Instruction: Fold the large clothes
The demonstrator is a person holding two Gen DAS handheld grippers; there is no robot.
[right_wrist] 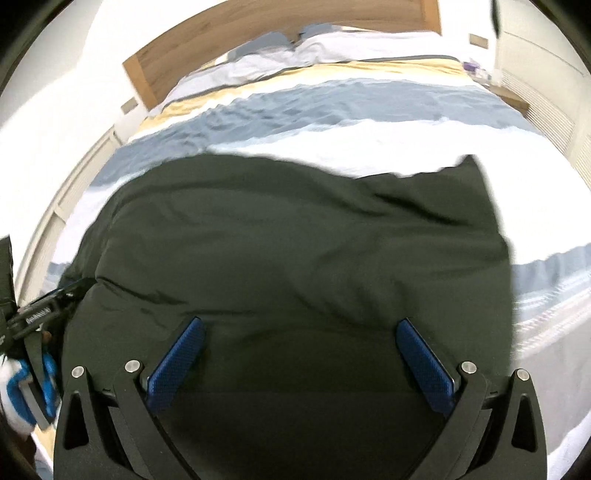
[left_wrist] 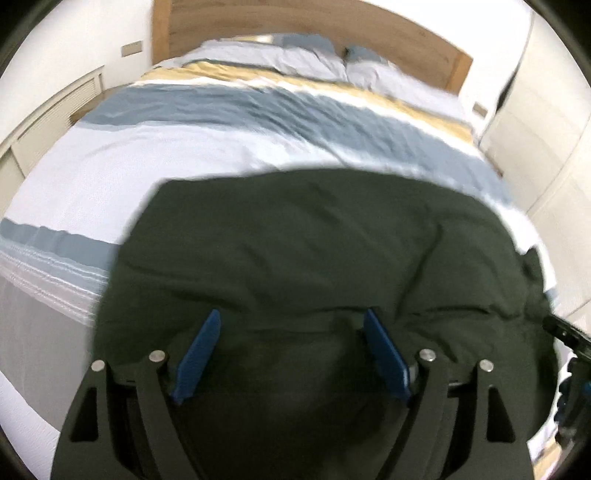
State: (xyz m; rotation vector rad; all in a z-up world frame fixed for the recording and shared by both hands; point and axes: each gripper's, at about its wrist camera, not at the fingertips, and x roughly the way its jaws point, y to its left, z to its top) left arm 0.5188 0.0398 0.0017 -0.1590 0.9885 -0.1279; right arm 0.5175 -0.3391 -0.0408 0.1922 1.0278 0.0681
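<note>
Folding is sitting between grips, by my reading: the dark green garment (left_wrist: 314, 251) is lying spread on the bed (left_wrist: 110, 173), at the foot end, well away from the wooden headboard (left_wrist: 295, 26) and the pillows (left_wrist: 280, 59) just in front of it. The left gripper (left_wrist: 291, 325) is hovering over the garment's near edge with its blue pads standing wide apart and nothing pinched between them. The right gripper (right_wrist: 301, 332) is doing likewise, jaws parted, only cloth showing below them. Both pictures are blurring a little. Next, I judge, each tong needs lowering onto a near corner or hem, closing on a single layer, then carrying that edge toward the headboard, keeping the two sides level so the fold is landing square.
</note>
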